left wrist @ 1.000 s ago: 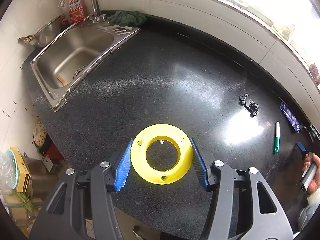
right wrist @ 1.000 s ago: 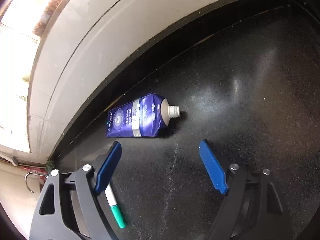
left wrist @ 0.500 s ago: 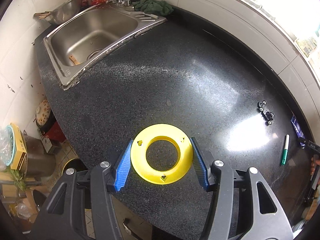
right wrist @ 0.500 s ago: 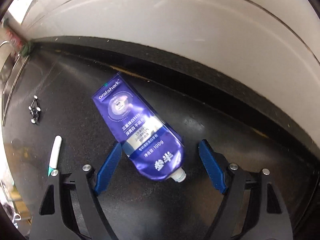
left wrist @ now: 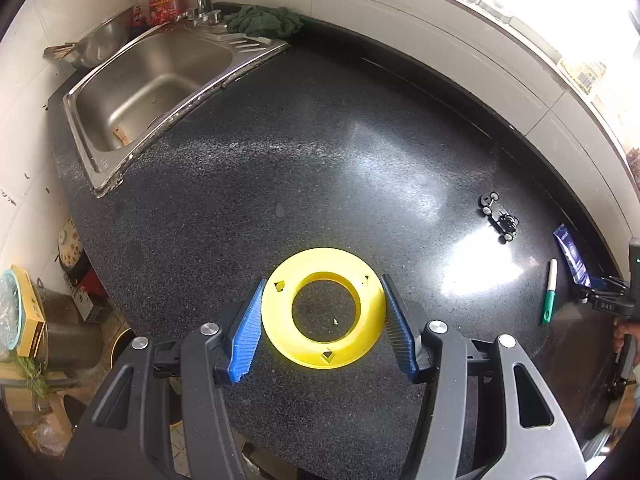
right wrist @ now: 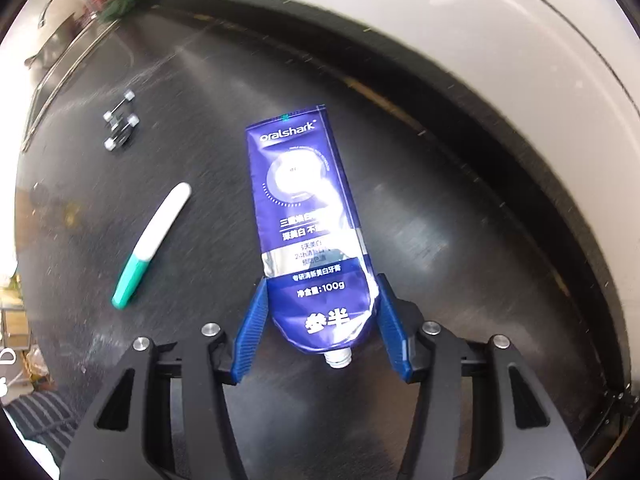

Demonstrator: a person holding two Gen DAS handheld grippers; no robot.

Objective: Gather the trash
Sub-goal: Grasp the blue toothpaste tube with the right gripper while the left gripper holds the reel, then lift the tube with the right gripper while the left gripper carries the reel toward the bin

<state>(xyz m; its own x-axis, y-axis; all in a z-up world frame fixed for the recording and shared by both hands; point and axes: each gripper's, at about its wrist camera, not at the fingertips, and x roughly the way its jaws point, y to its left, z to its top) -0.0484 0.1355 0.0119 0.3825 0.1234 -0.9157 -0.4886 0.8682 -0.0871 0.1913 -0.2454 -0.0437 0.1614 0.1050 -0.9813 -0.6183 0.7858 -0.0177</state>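
My left gripper [left wrist: 323, 326] is shut on a yellow plastic ring [left wrist: 323, 307] and holds it above the black counter [left wrist: 320, 152]. My right gripper [right wrist: 321, 328] is around the capless neck end of a blue toothpaste tube [right wrist: 308, 220] lying on the counter; its blue pads [right wrist: 252, 330] sit close on both sides of the tube, touching or nearly so. The tube also shows at the far right in the left wrist view [left wrist: 571, 252], with the right gripper [left wrist: 600, 294] at it.
A green-and-white marker [right wrist: 150, 246] lies left of the tube, also seen in the left wrist view [left wrist: 549, 296]. A small toy car [left wrist: 498, 222] sits beyond it. A steel sink [left wrist: 148, 92], green rag [left wrist: 264, 20] and white backsplash wall [right wrist: 480, 40] border the counter.
The right gripper swung round to face the tube's neck end, moved over it and narrowed around it. The left gripper kept hold of the yellow ring while its view shifted.
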